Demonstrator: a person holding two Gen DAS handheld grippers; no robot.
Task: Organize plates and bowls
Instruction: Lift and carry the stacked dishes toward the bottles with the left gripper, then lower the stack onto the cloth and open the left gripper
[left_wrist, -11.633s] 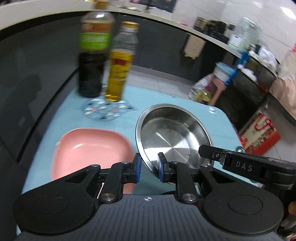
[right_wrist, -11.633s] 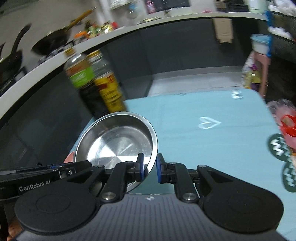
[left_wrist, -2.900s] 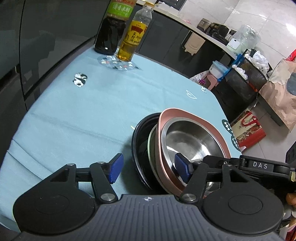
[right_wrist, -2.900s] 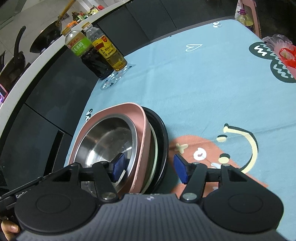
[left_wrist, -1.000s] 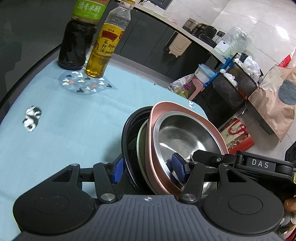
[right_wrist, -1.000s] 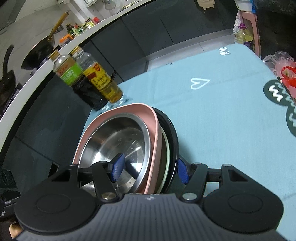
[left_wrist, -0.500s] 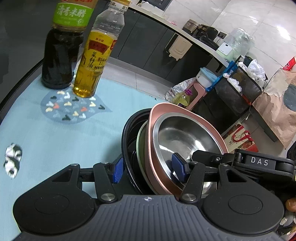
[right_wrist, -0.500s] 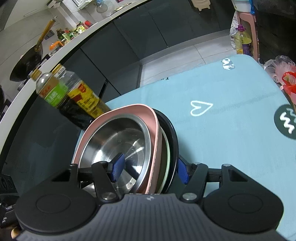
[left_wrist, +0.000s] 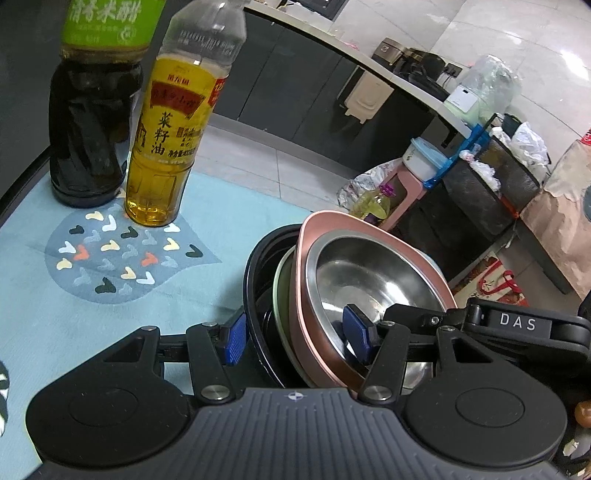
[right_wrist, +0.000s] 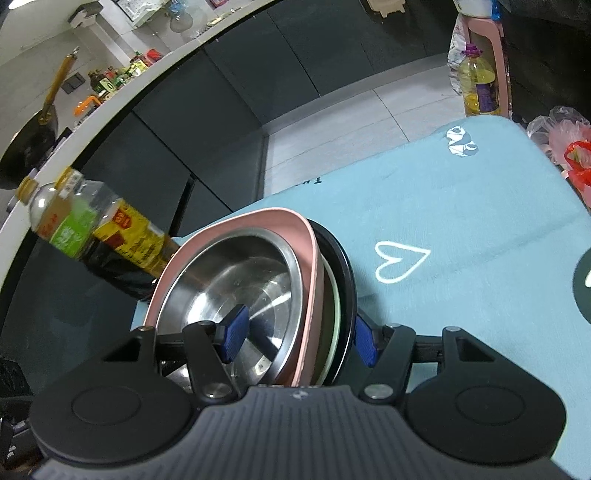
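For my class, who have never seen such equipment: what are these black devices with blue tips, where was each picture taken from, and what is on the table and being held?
No robot arm here: a person holds a hand-held gripper in each hand, and a fisheye camera on each looks forward along its two blue-padded fingers. One picture comes from the left gripper, the other from the right gripper. Both clamp the same nested stack from opposite sides: a steel bowl inside a pink dish, then a pale green plate and a black bowl. The stack is tilted. On the light blue tablecloth stand a dark vinegar bottle and a yellow oil bottle.
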